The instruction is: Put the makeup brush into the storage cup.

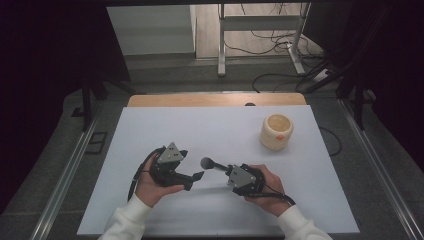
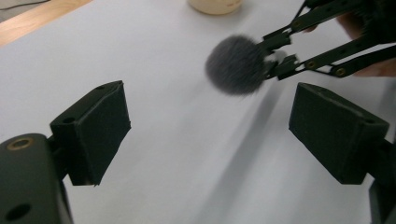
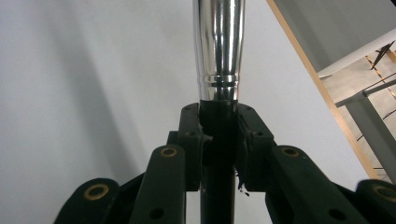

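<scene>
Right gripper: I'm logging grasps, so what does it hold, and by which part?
The right gripper is shut on a makeup brush, clamped on its black handle just below the silver ferrule.

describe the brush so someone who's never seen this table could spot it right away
On the white table, look near the front edge between the two hands. The brush sticks out of the right gripper, whose jaws are shut on its handle; its round, dark, fluffy head and shiny metal collar set it apart from the cream cup.

Open white tabletop [image 1: 165,130] is lying around both hands; the cream cup [image 1: 276,131] is standing well apart at far right, and the brush [image 1: 214,164] is jutting between the grippers.
</scene>
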Demonstrator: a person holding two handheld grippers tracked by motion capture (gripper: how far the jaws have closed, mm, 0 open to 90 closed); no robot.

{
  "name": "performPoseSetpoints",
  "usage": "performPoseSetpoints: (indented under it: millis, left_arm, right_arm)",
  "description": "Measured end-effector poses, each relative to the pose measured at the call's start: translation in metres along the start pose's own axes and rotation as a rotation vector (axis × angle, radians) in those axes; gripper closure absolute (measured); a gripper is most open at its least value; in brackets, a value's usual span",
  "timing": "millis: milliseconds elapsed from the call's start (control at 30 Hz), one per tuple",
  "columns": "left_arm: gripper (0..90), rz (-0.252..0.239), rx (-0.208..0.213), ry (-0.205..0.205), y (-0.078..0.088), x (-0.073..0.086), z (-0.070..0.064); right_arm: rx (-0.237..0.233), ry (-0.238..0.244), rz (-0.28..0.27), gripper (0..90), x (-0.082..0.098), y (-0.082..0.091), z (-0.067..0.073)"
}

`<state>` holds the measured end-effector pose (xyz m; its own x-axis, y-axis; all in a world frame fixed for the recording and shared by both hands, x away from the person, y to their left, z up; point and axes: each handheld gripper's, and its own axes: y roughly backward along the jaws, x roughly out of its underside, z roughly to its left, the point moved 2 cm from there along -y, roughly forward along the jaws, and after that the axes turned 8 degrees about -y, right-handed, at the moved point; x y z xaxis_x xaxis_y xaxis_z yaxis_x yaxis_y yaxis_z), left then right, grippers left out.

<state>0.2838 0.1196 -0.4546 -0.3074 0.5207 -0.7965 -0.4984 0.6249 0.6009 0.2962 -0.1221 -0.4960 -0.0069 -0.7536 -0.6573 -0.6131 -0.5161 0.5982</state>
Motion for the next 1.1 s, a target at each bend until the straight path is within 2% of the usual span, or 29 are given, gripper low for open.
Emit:
performPoseSetpoints:
  millis: [67, 100, 367, 533, 700, 767, 1100]
  left_arm:
    - [12.4, 0.000, -0.007, 0.001, 0.000, 0.002, 0.001]
    - [11.7, -0.001, -0.025, -0.001, 0.001, 0.006, 0.003]
    - [12.8, 0.011, -0.066, 0.012, 0.008, 0.027, 0.009]
    - [12.4, 0.022, -0.105, 0.042, 0.015, 0.046, 0.019]
    - [12.6, 0.027, -0.124, 0.080, 0.019, 0.061, 0.026]
    - [12.8, 0.027, -0.141, 0.070, 0.020, 0.066, 0.028]
    - [13.6, 0.039, -0.165, 0.111, 0.023, 0.084, 0.032]
  right_arm:
    - [0.001, -0.001, -0.004, 73.9, 0.000, 0.000, -0.001]
    - [0.004, -0.009, -0.002, 73.9, 0.000, 0.001, -0.002]
    - [0.006, -0.030, -0.015, 73.9, 0.000, 0.003, -0.003]
    - [0.010, -0.039, -0.014, 73.9, 0.000, 0.003, -0.003]
    - [0.014, -0.044, -0.020, 73.8, -0.001, 0.003, -0.003]
    - [0.012, -0.046, -0.022, 73.8, -0.001, 0.004, -0.003]
    - [0.022, -0.070, -0.032, 73.8, -0.001, 0.005, -0.006]
